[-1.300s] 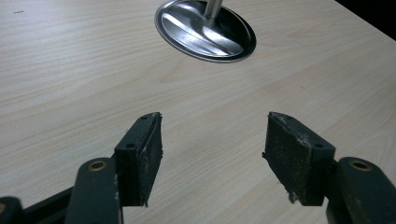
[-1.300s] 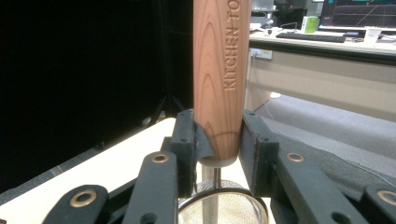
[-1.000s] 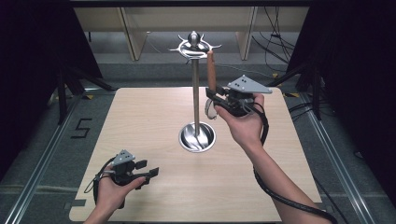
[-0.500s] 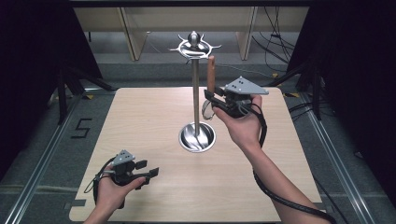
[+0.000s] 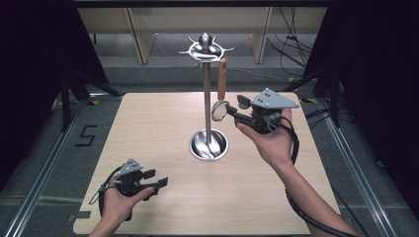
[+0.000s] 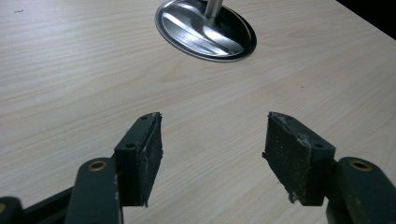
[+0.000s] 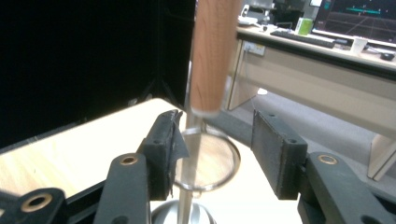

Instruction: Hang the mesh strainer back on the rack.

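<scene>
The strainer point(image 5: 221, 98), wooden-handled with a round mesh ring, is hanging from the stand point(image 5: 206, 106) at frame centre, with bare table point(image 5: 148, 128) lying open all around. The right gripper point(image 5: 231, 109) is just beside it, jaws just widening, pads apart from the blurred mesh. The left gripper point(image 5: 157, 178) is resting wide apart, lower left.

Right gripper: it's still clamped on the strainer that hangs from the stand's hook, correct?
Not clamped. The right gripper has just been opening: in the right gripper view its jaws stand apart on either side of the strainer, pads off it. The strainer does hang from the stand, as the high view shows.
</scene>
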`<state>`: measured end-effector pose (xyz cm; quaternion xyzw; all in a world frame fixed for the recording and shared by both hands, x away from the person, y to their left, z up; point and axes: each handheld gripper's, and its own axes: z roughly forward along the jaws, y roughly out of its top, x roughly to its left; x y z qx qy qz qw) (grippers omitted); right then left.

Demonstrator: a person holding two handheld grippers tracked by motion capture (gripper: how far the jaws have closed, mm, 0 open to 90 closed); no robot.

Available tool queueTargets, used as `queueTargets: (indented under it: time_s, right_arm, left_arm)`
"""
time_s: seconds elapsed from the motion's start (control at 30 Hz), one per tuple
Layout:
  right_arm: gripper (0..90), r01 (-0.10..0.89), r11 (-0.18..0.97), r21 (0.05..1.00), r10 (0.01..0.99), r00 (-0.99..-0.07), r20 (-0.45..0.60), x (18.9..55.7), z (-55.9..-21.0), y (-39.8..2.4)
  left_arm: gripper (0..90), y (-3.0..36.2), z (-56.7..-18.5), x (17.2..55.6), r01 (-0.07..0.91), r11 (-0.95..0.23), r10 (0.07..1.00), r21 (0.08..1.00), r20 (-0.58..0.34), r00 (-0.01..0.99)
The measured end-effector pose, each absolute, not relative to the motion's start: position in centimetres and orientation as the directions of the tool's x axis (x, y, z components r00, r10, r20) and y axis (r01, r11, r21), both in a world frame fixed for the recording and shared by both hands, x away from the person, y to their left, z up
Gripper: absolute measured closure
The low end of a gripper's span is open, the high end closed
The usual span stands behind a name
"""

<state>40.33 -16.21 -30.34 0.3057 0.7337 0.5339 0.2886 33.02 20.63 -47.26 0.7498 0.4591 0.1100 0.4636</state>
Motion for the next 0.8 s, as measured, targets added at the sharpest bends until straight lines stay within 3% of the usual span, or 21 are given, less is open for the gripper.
queueTargets:
  time_s: [0.27, 0.53, 0.57, 0.8]
  right_arm:
    - [49.9, 0.213, 0.271, 0.939, 0.758, -0.648, -0.072, 39.1, -33.2, -19.7]
    - [47.2, 0.318, 0.272, 0.908, 0.753, -0.658, 0.004, 37.8, -38.6, -22.8]
    - [47.1, 0.343, 0.286, 0.895, 0.752, -0.659, 0.012, 37.4, -40.6, -23.4]
    - [47.1, 0.408, 0.303, 0.861, 0.759, -0.650, 0.041, 37.2, -43.0, -24.4]
  left_arm:
    - [35.9, 20.5, -47.3, 33.0, 0.597, -0.148, 0.796, 0.788, -0.264, 0.545]
    - [35.9, 20.6, -47.4, 33.0, 0.596, -0.169, 0.794, 0.785, -0.249, 0.554]
    - [35.8, 20.7, -47.3, 33.0, 0.600, -0.177, 0.791, 0.780, -0.250, 0.558]
    - [35.9, 20.7, -47.4, 33.1, 0.597, -0.158, 0.792, 0.786, -0.261, 0.553]
